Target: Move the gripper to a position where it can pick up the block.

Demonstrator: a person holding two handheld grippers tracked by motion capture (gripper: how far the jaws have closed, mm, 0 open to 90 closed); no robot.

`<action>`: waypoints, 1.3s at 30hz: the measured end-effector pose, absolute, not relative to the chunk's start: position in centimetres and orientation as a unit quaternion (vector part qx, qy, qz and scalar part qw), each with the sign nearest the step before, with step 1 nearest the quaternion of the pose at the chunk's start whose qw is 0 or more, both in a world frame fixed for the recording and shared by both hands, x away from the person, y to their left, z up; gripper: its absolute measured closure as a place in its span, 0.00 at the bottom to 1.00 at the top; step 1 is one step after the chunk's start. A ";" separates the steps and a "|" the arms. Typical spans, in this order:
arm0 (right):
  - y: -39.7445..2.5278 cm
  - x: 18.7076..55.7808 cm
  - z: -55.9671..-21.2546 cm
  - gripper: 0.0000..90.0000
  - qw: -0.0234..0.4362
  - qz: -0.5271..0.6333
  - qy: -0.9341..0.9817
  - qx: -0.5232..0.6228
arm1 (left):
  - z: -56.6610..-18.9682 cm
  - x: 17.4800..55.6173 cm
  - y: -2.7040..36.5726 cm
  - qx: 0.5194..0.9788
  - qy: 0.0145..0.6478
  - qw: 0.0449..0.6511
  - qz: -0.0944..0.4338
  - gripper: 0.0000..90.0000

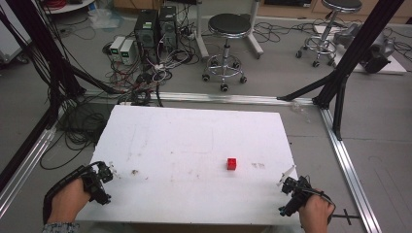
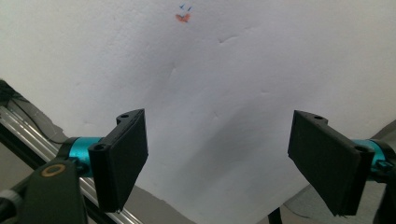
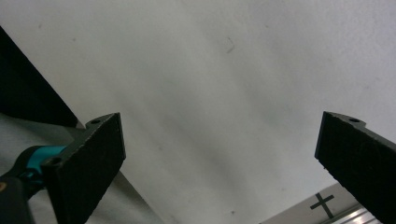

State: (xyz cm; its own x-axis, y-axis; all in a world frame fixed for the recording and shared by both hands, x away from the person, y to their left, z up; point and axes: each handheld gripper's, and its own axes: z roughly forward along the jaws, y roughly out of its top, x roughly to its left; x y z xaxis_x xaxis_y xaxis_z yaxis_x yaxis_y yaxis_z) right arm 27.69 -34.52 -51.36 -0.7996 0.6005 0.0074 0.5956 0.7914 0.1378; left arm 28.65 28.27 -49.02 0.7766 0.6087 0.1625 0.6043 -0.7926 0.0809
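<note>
**A:** On the white table [image 1: 194, 141], what did you record at that station?

**B:** I logged one small red cube [image 1: 231, 164]. It sat right of centre, toward the near half of the board, resting flat on the surface and touching nothing else.

**A:** Position of the left gripper [image 1: 99, 180]?

**B:** I had it at the near left corner, over the table edge, well apart from the cube. In the left gripper view, its jaws were spread wide with bare white surface between them; a small red and blue mark [image 2: 184, 14] lay farther along the board.

**A:** And the right gripper [image 1: 294, 191]?

**B:** I saw it at the near right corner, closer to the cube than the left unit but still clear of it. Its own view showed the jaws spread wide, nothing between them, and a black cross mark [image 3: 323, 204] on the floor beyond the table edge.
</note>
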 end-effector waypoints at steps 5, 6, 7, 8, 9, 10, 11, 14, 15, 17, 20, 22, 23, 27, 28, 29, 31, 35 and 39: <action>-35.0 27.7 -51.0 0.01 0.026 0.086 0.943 0.321 | -49.0 28.6 28.3 0.942 0.320 0.015 0.094 0.23; -35.0 27.8 -51.0 0.01 0.023 0.086 0.943 0.321 | -48.9 28.6 28.3 0.942 0.322 0.016 0.093 0.23; -35.0 27.9 -51.0 0.01 0.019 0.087 0.943 0.319 | -48.9 28.6 28.3 0.942 0.322 0.016 0.093 0.23; -35.0 28.0 -50.9 0.01 0.017 0.088 0.945 0.316 | -48.7 28.6 28.4 0.941 0.324 0.014 0.093 0.23; -35.0 28.2 -50.9 0.01 0.016 0.088 0.945 0.315 | -48.7 28.6 28.4 0.941 0.324 0.014 0.093 0.23; -35.1 28.5 -50.8 0.01 0.012 0.089 0.945 0.315 | -48.7 28.6 28.5 0.940 0.326 0.011 0.097 0.23; -35.1 28.5 -50.8 0.01 0.012 0.089 0.945 0.315 | -48.7 28.6 28.5 0.940 0.326 0.011 0.097 0.23; -35.6 29.8 -50.2 0.01 0.004 0.097 0.943 0.317 | -48.6 28.5 28.2 0.940 0.325 0.017 0.099 0.23; -35.6 29.8 -50.2 0.01 0.004 0.097 0.943 0.317 | -48.6 28.5 28.2 0.940 0.325 0.017 0.099 0.23; -35.7 31.0 -49.4 0.01 0.010 0.099 0.944 0.316 | -48.5 28.5 28.1 0.941 0.322 0.021 0.098 0.23; -35.8 32.4 -48.7 0.01 0.010 0.097 0.947 0.307 | -48.4 28.5 28.1 0.940 0.325 0.023 0.099 0.23; -35.8 33.3 -48.4 0.01 0.011 0.086 0.950 0.300 | -48.3 28.5 28.1 0.938 0.328 0.023 0.105 0.23; -35.8 33.3 -48.4 0.01 0.011 0.086 0.950 0.300 | -48.3 28.5 28.1 0.938 0.328 0.023 0.105 0.23; -35.5 35.0 -47.7 0.01 0.012 0.088 0.951 0.296 | -48.0 28.6 28.3 0.936 0.332 0.022 0.110 0.23; -35.1 35.8 -47.3 0.01 0.016 0.082 0.954 0.289 | -48.1 28.6 28.3 0.935 0.336 0.026 0.112 0.23; -34.9 36.0 -47.2 0.01 0.015 0.079 0.955 0.286 | -48.1 28.6 28.4 0.935 0.336 0.026 0.111 0.23; -34.3 36.8 -46.9 0.01 0.015 0.072 0.958 0.278 | -48.1 28.6 28.4 0.935 0.337 0.026 0.110 0.23; -33.3 37.9 -46.3 0.01 0.019 0.070 0.962 0.264 | -48.3 28.6 28.4 0.936 0.333 0.025 0.109 0.23; -31.7 39.3 -45.7 0.01 0.025 0.065 0.970 0.231 | -48.5 28.6 28.4 0.935 0.337 0.027 0.108 0.23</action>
